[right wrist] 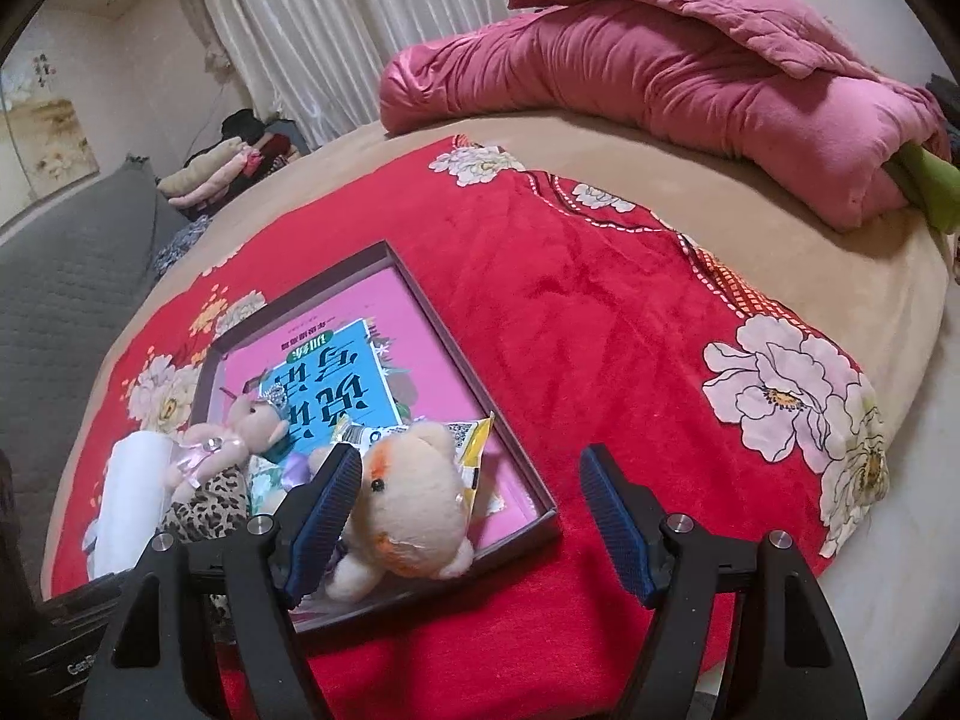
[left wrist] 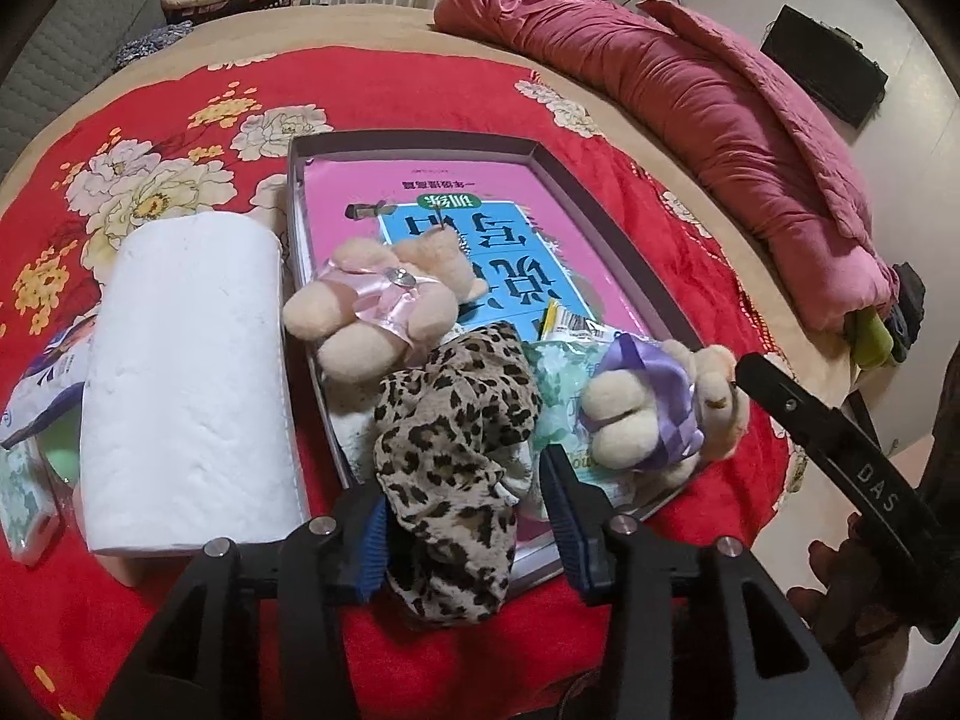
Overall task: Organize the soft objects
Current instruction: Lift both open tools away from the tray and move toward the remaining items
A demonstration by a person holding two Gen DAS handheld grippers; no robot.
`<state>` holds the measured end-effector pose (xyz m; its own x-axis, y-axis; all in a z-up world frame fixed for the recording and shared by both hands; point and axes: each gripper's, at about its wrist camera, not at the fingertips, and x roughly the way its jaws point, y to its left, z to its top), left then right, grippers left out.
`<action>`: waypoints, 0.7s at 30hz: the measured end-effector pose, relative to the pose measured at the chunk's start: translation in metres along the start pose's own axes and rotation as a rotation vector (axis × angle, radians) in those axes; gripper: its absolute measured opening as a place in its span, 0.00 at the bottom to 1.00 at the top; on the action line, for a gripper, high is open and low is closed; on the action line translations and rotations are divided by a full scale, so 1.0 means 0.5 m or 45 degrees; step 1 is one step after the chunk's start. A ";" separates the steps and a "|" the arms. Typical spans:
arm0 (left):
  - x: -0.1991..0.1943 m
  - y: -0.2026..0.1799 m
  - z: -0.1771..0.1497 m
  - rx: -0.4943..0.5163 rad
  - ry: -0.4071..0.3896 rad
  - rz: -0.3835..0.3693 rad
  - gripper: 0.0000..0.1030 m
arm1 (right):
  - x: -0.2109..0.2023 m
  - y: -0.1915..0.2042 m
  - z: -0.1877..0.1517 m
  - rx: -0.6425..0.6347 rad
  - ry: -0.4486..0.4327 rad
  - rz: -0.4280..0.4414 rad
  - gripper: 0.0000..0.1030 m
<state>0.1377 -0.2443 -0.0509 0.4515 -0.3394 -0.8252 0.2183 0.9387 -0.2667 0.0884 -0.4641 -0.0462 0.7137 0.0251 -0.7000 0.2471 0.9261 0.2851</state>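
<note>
A shallow grey box tray [left wrist: 414,144] lies on the red flowered blanket, with a pink and blue book [left wrist: 480,240] in its bottom. A leopard-print cloth [left wrist: 456,420] drapes over the tray's near edge between the fingers of my left gripper [left wrist: 465,516]; the jaws stand apart, and a gap shows at the right pad. Two cream plush bears lie in the tray: one with a pink ribbon [left wrist: 372,306], one with a purple ribbon [left wrist: 648,414]. My right gripper [right wrist: 469,459] is open over the tray's near corner. The purple-ribbon bear's head [right wrist: 408,510] rests by its left finger.
A white paper roll [left wrist: 186,372] lies just left of the tray, and packets sit at the blanket's left edge. Crinkly snack packets [right wrist: 474,438] lie in the tray. A rolled pink quilt [right wrist: 660,78] fills the far side of the bed. Folded clothes are stacked beyond the bed.
</note>
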 end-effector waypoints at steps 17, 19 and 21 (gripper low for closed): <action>-0.050 0.009 0.016 0.005 -0.110 0.008 0.57 | 0.002 -0.011 0.000 0.038 0.005 -0.001 0.74; -0.065 0.012 0.013 0.000 -0.129 0.019 0.57 | 0.004 -0.011 0.000 0.040 0.012 0.002 0.74; -0.087 0.018 0.004 0.003 -0.157 0.026 0.57 | 0.004 -0.012 0.000 0.044 0.010 0.003 0.74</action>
<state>0.1217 -0.2210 -0.0164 0.5586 -0.3253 -0.7630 0.2098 0.9454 -0.2495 0.0885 -0.4696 -0.0493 0.7091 0.0302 -0.7045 0.2679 0.9126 0.3087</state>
